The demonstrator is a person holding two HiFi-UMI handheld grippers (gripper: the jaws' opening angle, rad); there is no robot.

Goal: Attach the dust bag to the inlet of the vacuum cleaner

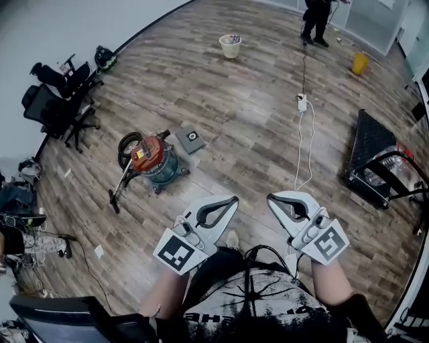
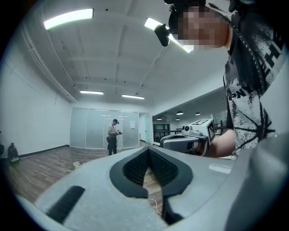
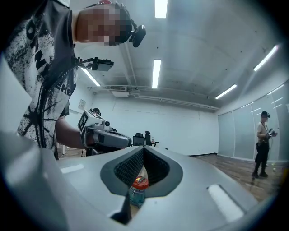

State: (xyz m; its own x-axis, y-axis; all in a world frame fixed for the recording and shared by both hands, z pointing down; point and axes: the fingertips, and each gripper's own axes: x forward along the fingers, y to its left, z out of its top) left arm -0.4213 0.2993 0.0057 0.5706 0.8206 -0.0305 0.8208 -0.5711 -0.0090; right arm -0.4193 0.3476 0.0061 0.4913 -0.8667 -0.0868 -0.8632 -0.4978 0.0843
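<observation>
The vacuum cleaner (image 1: 153,159), a teal drum with an orange-red top and a black hose, stands on the wood floor ahead and to my left. A flat grey square with a round dark hole (image 1: 191,139), apparently the dust bag, lies just right of it. My left gripper (image 1: 232,199) and right gripper (image 1: 271,197) are held side by side in front of my body, well short of both, each shut and empty. In the right gripper view the vacuum cleaner (image 3: 137,189) shows small through the slot of the shut right gripper (image 3: 142,150). The left gripper (image 2: 148,150) is likewise shut on nothing.
Black office chairs (image 1: 62,100) stand by the left wall. A white cable and power strip (image 1: 301,102) run across the floor ahead. A black cart (image 1: 374,155) is at the right, a bin (image 1: 230,45) and a yellow bucket (image 1: 360,63) farther off. A person (image 1: 316,20) stands at the far end.
</observation>
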